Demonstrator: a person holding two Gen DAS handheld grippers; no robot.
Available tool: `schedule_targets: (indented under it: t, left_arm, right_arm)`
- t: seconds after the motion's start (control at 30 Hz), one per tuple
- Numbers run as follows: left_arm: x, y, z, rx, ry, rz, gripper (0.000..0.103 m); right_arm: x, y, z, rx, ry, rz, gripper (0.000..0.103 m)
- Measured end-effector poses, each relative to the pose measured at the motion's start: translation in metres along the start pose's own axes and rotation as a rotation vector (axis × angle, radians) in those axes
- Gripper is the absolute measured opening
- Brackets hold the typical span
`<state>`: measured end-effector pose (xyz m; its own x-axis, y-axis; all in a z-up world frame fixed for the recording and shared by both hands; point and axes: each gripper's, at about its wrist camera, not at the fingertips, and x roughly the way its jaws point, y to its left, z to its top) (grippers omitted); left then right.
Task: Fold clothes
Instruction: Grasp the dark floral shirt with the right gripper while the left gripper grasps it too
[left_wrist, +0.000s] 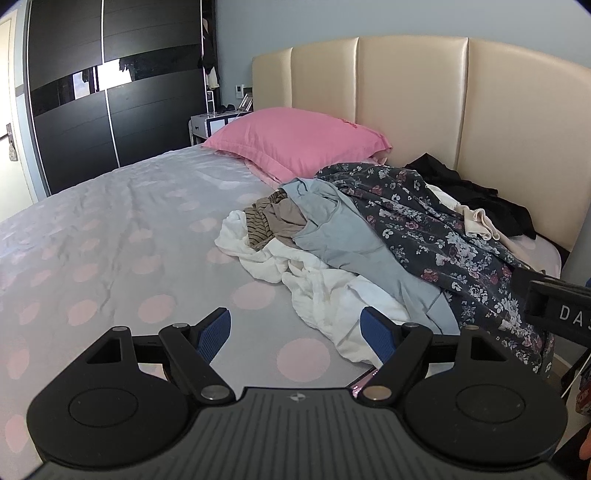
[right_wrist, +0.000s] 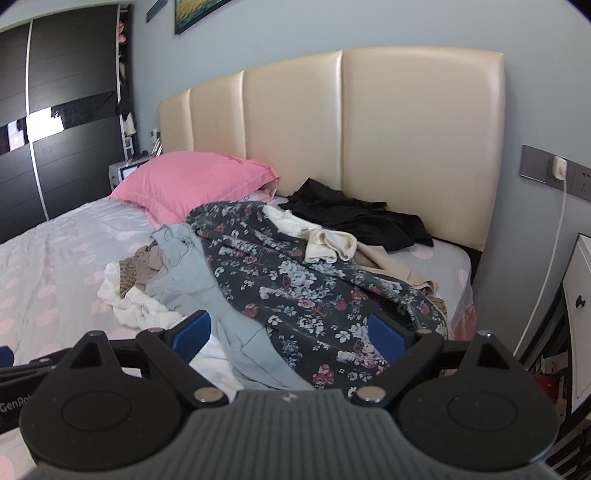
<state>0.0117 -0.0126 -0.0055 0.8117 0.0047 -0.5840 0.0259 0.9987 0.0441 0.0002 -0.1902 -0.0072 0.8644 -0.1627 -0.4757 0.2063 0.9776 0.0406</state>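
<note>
Both the left gripper (left_wrist: 295, 334) and right gripper (right_wrist: 290, 332) are hovering spread apart, gripping nothing, as a floral garment (right_wrist: 295, 291) is sprawling toward two o'clock across the bed (left_wrist: 110, 240).

One pillow (left_wrist: 295, 138) (pink), seven garments (left_wrist: 424, 229).

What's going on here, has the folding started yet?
Not yet. A person holds both grippers over the bed, jaws open and empty. The left gripper hovers by the white cloth; the right gripper hangs over the grey-blue garment and the dark floral garment. The clothes lie in a loose unfolded heap, with a black garment by the headboard.
</note>
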Motion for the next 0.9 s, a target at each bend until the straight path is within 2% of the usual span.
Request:
schedule_targets:
  t: [0.17, 0.23, 0.47, 0.7, 0.8, 0.87, 0.9]
  left_arm:
    - [0.015, 0.001, 0.009, 0.018, 0.022, -0.017, 0.077]
    - [0.025, 0.001, 0.013, 0.032, 0.035, -0.014, 0.077]
    - [0.068, -0.004, 0.025, 0.084, 0.093, -0.019, 0.076]
    - [0.103, -0.006, 0.027, 0.109, 0.136, -0.012, 0.076]
    - [0.116, -0.005, 0.027, 0.125, 0.157, -0.008, 0.076]
    - [0.124, -0.003, 0.026, 0.125, 0.169, -0.009, 0.075]
    - [0.128, -0.002, 0.025, 0.123, 0.179, -0.013, 0.075]
  right_arm:
    - [0.024, 0.003, 0.016, -0.083, 0.045, 0.026, 0.092]
    - [0.039, 0.003, 0.025, -0.109, 0.066, 0.047, 0.087]
    - [0.122, 0.016, 0.043, -0.242, 0.157, 0.087, 0.084]
    - [0.205, 0.024, 0.034, -0.318, 0.246, 0.047, 0.083]
    - [0.227, 0.020, 0.027, -0.313, 0.277, 0.024, 0.072]
    - [0.237, 0.016, 0.025, -0.309, 0.294, 0.015, 0.055]
    - [0.240, 0.013, 0.024, -0.296, 0.304, 0.032, 0.051]
